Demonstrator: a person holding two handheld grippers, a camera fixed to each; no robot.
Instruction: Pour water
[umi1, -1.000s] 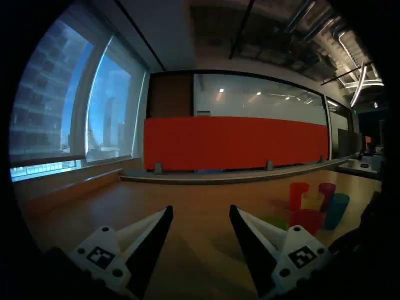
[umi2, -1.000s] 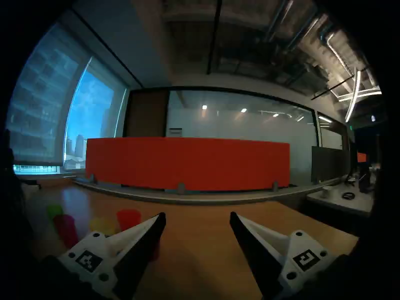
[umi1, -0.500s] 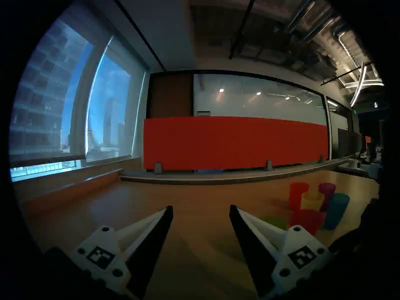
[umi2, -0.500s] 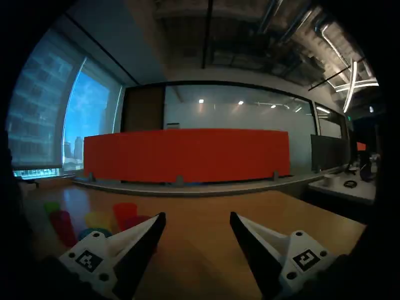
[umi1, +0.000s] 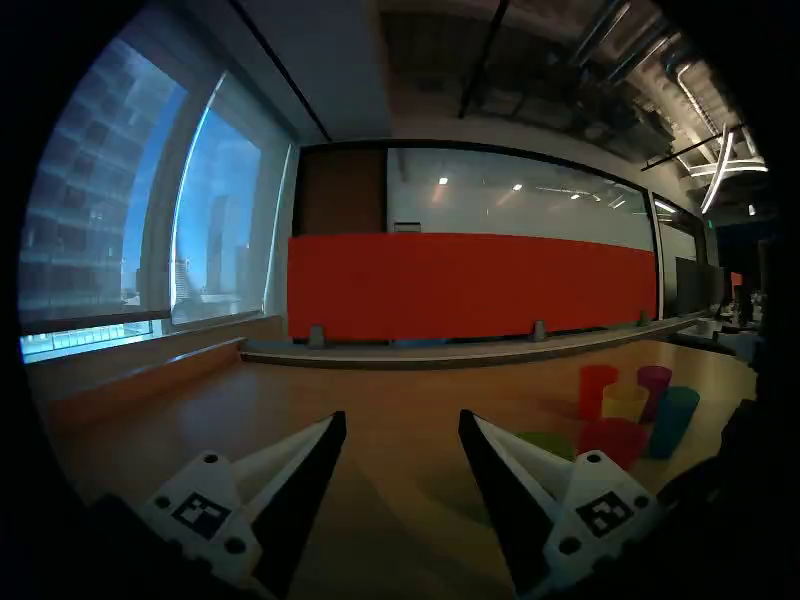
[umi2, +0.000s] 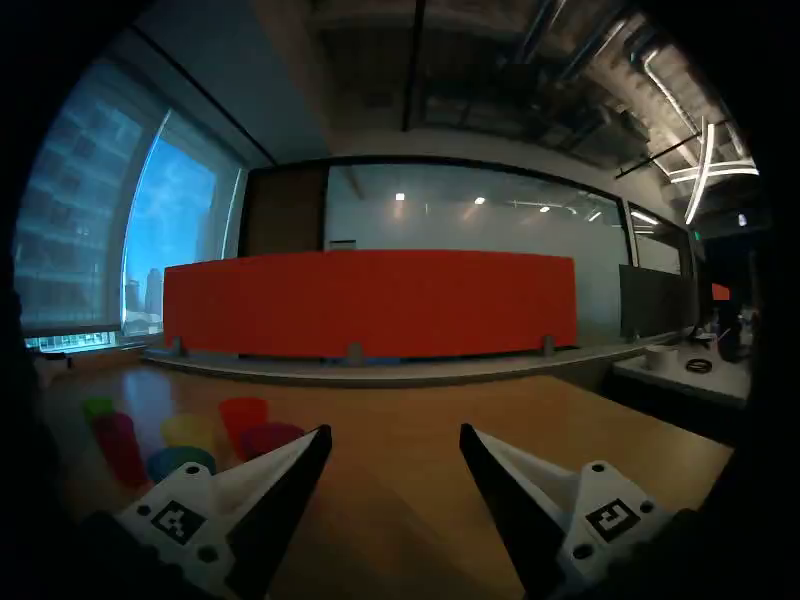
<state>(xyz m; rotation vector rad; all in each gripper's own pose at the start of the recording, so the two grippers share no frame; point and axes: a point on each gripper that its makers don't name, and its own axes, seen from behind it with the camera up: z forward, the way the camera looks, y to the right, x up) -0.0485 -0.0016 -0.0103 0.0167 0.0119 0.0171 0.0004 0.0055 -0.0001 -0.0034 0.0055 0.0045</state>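
A cluster of several coloured plastic cups stands on the wooden table. In the left gripper view they sit at the right: a red cup (umi1: 596, 390), a yellow cup (umi1: 625, 402), a purple cup (umi1: 655, 385), a teal cup (umi1: 673, 421) and a green cup (umi1: 547, 443) nearest my fingers. My left gripper (umi1: 400, 428) is open with nothing between its fingers. In the right gripper view the cups sit at the lower left: a red cup (umi2: 243, 417), a yellow cup (umi2: 188, 431), a teal cup (umi2: 178, 464), a magenta cup (umi2: 270, 437). My right gripper (umi2: 394, 440) is open and holds nothing.
A red divider panel (umi1: 470, 286) runs along the table's far edge (umi1: 450, 352). Large windows (umi1: 130, 230) are at the left. A second desk with small objects (umi2: 690, 372) lies at the right. Bare wooden tabletop (umi2: 420, 440) stretches ahead of both grippers.
The right gripper has dropped and tilted down a little, so the cups show more fully at its lower left. The left gripper has barely moved.
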